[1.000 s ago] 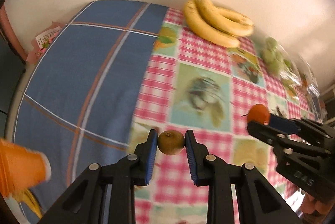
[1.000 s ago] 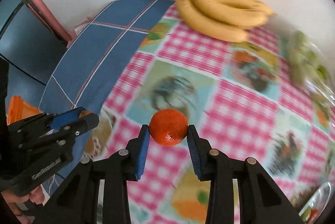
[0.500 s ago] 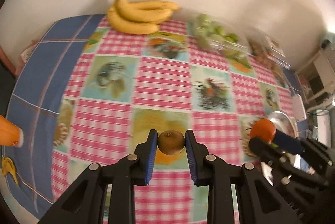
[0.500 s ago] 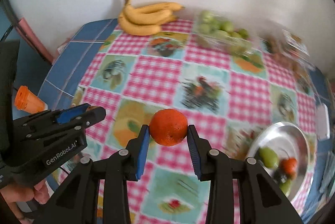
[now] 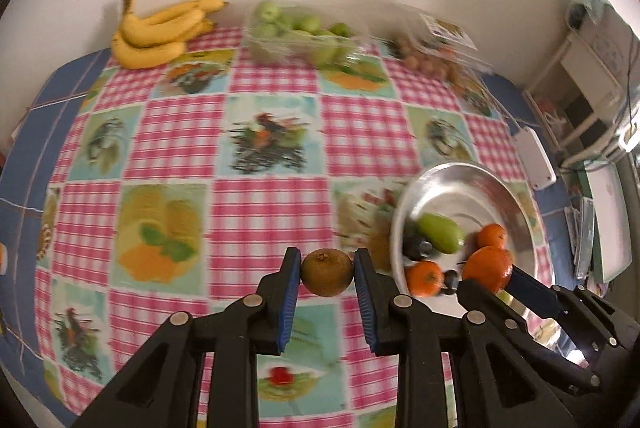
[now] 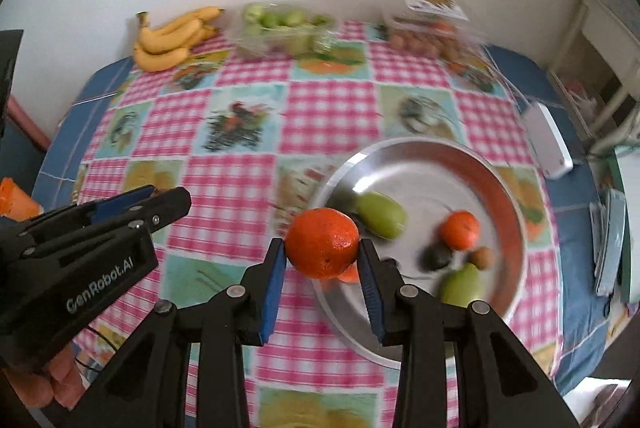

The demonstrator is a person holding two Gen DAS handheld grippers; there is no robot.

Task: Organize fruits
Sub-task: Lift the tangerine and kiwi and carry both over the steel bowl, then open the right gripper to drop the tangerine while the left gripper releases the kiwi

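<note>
Kiwi [image 5: 327, 277], orange [image 6: 322, 243] — gripped above plate [image 6: 416, 155]

Two fisheye cameras, one riding on each handheld gripper, look steeply down along their own black fingers at a table in a pink checked tablecloth [image 5: 268, 155]. The left camera hangs over the table's near middle; the right sits beside it, closer to a metal plate [image 6: 508, 195]. Both views share the plate, the bananas [image 5: 160, 31] by the far wall, and each other's gripper.
</note>
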